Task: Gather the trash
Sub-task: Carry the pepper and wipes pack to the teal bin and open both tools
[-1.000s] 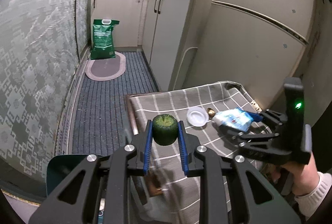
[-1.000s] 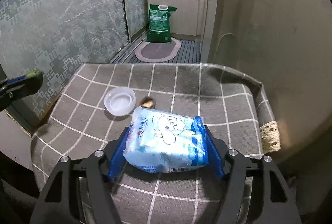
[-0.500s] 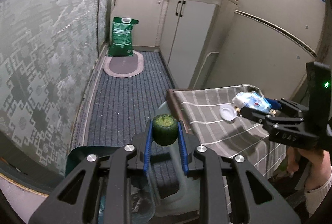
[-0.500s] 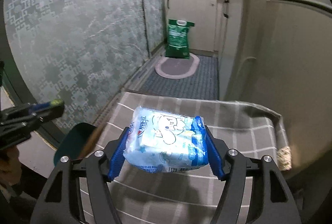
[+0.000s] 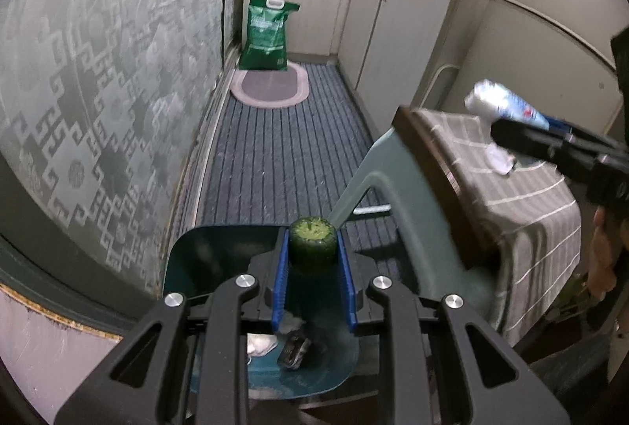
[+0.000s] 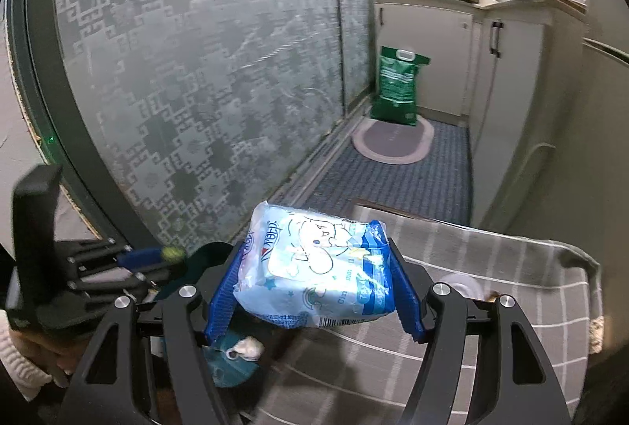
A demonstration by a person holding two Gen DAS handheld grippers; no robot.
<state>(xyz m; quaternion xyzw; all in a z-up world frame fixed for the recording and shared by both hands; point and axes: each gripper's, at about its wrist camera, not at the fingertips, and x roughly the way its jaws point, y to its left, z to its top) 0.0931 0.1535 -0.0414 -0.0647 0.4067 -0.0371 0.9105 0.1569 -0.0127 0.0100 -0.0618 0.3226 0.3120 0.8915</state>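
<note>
Striped kitchen flooring is seen beneath one green bin; above it, the left gripper jaws are closed on one cucumber stub. At 3 o'clock, the right gripper jaws are clamped around one tissue pack.

Two tongs, one green cucumber chunk, one blue tissue packet, one teal trash bin, one clear plastic lid, one green sack.

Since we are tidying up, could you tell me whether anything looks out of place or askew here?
Nothing is spilled or damaged. The tablecloth hangs rumpled at its corner, and a clear lid with a small brown scrap beside it lies on it.
</note>
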